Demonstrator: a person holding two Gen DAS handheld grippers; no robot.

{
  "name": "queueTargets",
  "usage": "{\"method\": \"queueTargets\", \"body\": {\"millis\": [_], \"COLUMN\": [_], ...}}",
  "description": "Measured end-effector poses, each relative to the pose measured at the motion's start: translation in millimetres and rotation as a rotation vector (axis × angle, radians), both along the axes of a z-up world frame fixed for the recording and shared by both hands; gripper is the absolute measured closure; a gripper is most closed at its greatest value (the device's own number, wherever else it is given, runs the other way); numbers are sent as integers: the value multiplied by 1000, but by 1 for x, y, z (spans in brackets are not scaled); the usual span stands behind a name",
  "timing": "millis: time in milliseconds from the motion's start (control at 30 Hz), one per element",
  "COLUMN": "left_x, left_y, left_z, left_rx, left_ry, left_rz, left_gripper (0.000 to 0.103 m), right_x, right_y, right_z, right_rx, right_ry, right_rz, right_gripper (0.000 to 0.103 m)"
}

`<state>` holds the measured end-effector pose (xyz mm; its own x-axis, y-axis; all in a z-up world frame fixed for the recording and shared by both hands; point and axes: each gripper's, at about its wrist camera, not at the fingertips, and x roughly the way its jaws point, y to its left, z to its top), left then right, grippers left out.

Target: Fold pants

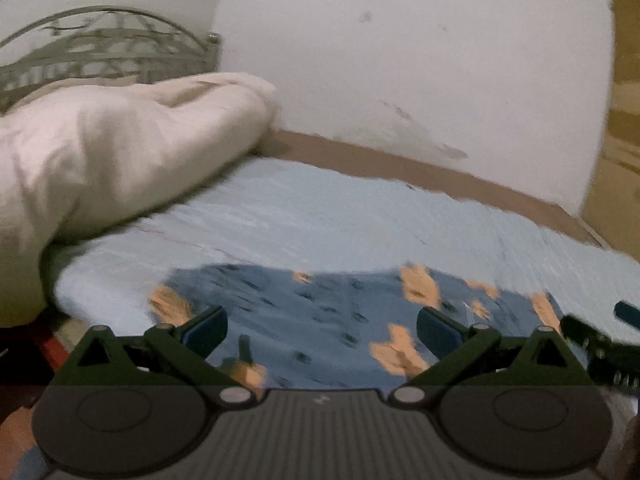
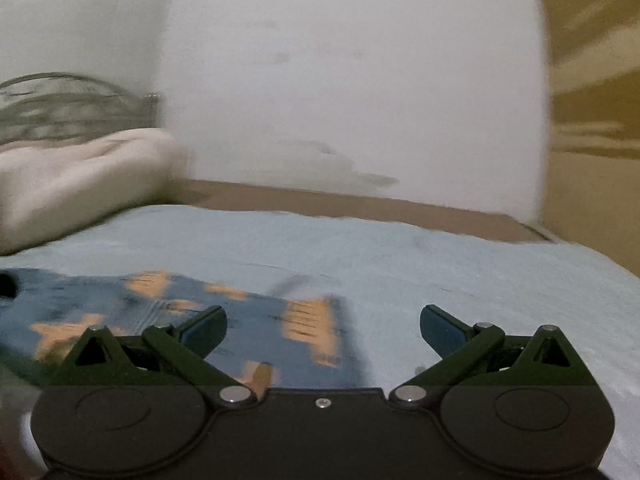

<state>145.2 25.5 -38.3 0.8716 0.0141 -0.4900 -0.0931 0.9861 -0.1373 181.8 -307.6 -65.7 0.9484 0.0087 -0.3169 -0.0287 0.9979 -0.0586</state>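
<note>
Right now my left gripper [image 1: 322, 330] and right gripper [image 2: 323, 330] both stand spread wide, nothing between the pads. Just past them the pants [image 1: 320, 312] lie flat on the pale blue sheet [image 1: 320, 216]. Farther off, a blanket [image 1: 120, 148] against the wall [image 1: 400, 60].

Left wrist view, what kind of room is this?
Most likely a bedroom: a curved grey metal headboard against the white wall, a bulky cream folded comforter, and blue orange-patterned pants lying on a light blue bedsheet.
</note>
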Motion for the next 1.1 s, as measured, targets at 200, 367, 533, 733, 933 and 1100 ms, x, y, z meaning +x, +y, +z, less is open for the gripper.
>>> {"method": "queueTargets", "body": {"millis": [200,367,533,733,933,1100], "left_x": [12,17,31,32,28,21], "left_y": [41,64,74,66,71,81], "left_z": [-3,-10,-31,-43,-49,-49], "left_rx": [-15,-19,-65,-107,-192,-262], "left_ry": [36,64,150,126,93,52], "left_rz": [122,171,198,171,215,275], "left_gripper": [1,1,1,1,12,27], "right_x": [35,58,72,78,75,75], "right_y": [49,73,66,54,52,52], "right_z": [2,-15,-39,-44,-44,-44], "right_rx": [-7,-58,-16,84,91,96], "right_ry": [38,105,179,210,195,190], "right_rz": [265,260,279,305,304,303], "right_gripper": [1,1,1,1,1,1]}}
